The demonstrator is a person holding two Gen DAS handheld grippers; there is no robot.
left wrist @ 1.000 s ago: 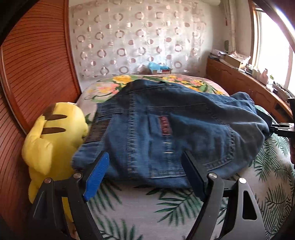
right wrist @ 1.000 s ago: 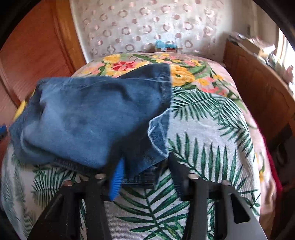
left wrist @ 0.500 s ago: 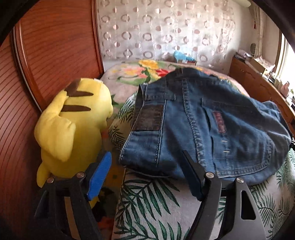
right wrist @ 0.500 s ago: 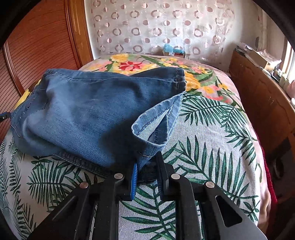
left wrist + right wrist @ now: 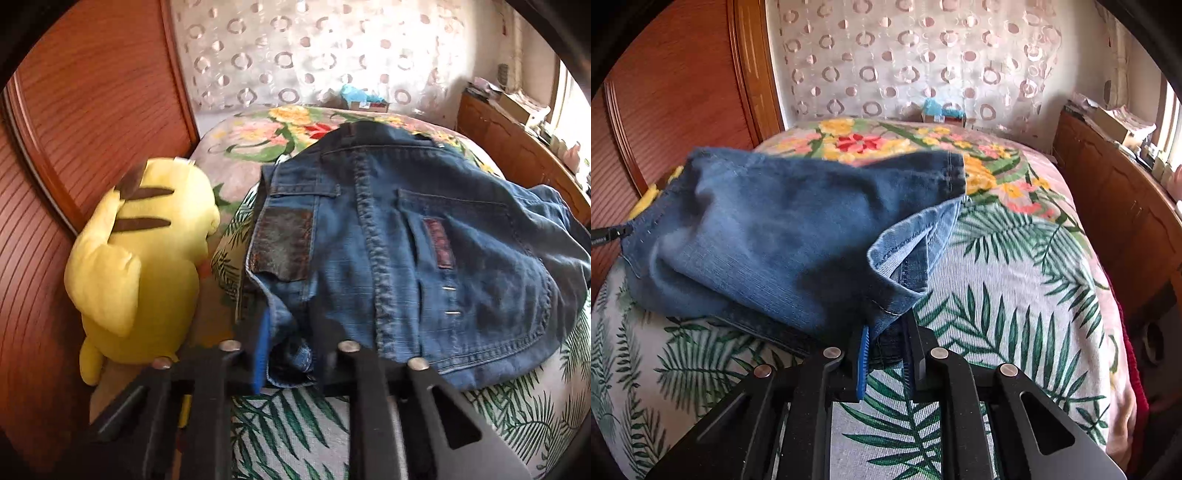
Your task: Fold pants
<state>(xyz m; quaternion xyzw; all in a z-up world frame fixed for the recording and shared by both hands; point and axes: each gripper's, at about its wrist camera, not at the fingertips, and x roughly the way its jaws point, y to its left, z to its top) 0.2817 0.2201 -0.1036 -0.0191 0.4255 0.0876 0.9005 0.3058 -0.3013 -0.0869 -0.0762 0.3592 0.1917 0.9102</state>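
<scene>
Blue jeans [image 5: 424,251] lie folded over on the bed, seat and back pockets up, with a dark leather patch at the waistband. My left gripper [image 5: 291,350] is shut on the near waistband corner of the jeans. In the right wrist view the folded legs [image 5: 783,236] lie across the bed with the hems at the right. My right gripper [image 5: 886,354] is shut on the near hem corner of the jeans, which is slightly raised off the sheet.
A yellow plush toy [image 5: 140,258] sits left of the jeans against the wooden wall panel [image 5: 74,110]. The bed sheet [image 5: 1015,295] has palm leaf and flower prints. A wooden cabinet [image 5: 1115,192] runs along the right. A small box [image 5: 942,110] sits at the bed's far end.
Both grippers closed: the right one on the hem corner, then the left one on the waistband corner after swinging left toward the plush toy.
</scene>
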